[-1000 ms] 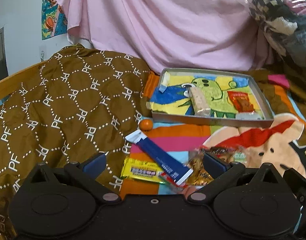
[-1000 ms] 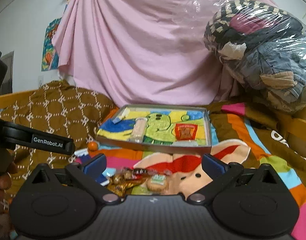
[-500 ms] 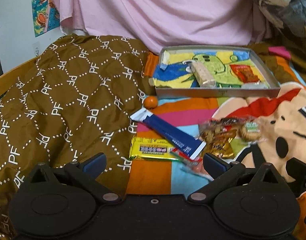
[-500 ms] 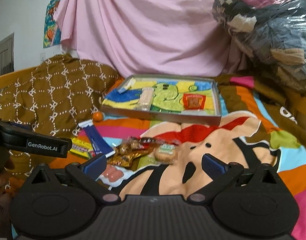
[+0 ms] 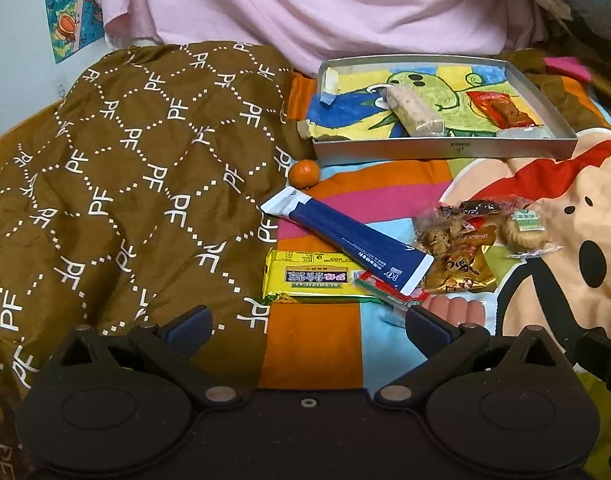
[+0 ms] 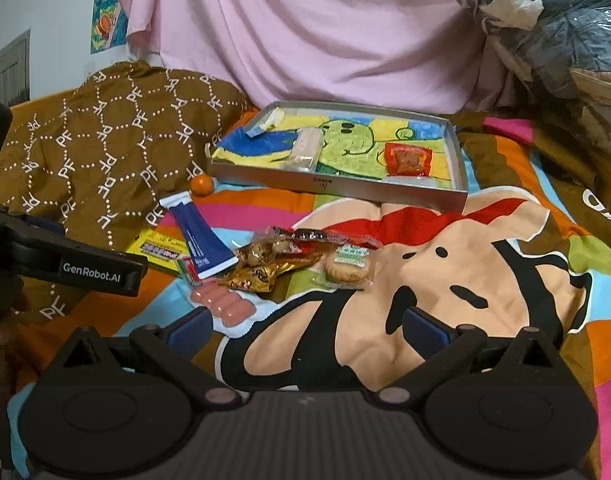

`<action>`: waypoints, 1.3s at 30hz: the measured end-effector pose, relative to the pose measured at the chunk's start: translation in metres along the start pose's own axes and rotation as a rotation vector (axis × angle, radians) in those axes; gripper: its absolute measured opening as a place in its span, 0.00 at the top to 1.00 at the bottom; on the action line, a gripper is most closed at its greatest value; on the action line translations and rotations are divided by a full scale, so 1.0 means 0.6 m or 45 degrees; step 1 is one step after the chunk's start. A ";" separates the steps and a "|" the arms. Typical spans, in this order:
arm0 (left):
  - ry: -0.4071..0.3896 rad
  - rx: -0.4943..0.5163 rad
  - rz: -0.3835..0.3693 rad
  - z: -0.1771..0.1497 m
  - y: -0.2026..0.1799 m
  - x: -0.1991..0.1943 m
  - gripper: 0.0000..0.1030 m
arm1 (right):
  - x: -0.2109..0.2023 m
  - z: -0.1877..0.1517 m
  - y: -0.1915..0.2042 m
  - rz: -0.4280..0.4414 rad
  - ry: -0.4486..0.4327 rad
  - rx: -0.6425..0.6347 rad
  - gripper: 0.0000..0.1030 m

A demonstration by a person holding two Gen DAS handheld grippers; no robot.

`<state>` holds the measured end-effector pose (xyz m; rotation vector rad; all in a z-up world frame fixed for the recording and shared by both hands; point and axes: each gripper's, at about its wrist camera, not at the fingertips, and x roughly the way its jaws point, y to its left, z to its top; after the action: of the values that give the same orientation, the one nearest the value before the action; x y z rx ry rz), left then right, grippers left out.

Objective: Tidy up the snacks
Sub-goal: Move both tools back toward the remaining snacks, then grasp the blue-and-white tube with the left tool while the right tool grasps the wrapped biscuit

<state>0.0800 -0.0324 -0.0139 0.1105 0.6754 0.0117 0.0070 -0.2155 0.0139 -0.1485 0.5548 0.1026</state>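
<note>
Both my hand-held grippers spread wide, holding nothing – left hand-held gripper just short of the yellow bar and blue packet; right hand-held gripper near the sausages. Cookie pack lies ahead, tray beyond it.

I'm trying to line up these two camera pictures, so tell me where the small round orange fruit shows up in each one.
Left wrist view: the small round orange fruit lies at centre, just below the near left corner of the shallow grey metal tray.
Right wrist view: the fruit lies left of centre, again off the tray's near left corner.
Shared landmark: the long blue and white packet, its white end nearest the fruit.
</note>
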 end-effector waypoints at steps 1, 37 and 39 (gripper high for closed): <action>0.004 0.001 -0.002 0.000 0.000 0.003 0.01 | 0.003 0.001 0.000 0.000 0.009 0.001 0.00; 0.016 -0.107 0.013 0.101 -0.053 0.125 0.01 | 0.151 0.096 -0.080 0.045 -0.050 -0.155 0.00; 0.019 -0.118 0.035 0.103 -0.056 0.132 0.01 | 0.158 0.095 -0.079 0.060 -0.066 -0.156 0.00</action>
<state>0.1792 -0.0680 -0.0190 0.0305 0.6867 0.0706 0.1232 -0.2473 0.0168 -0.2514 0.5006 0.1857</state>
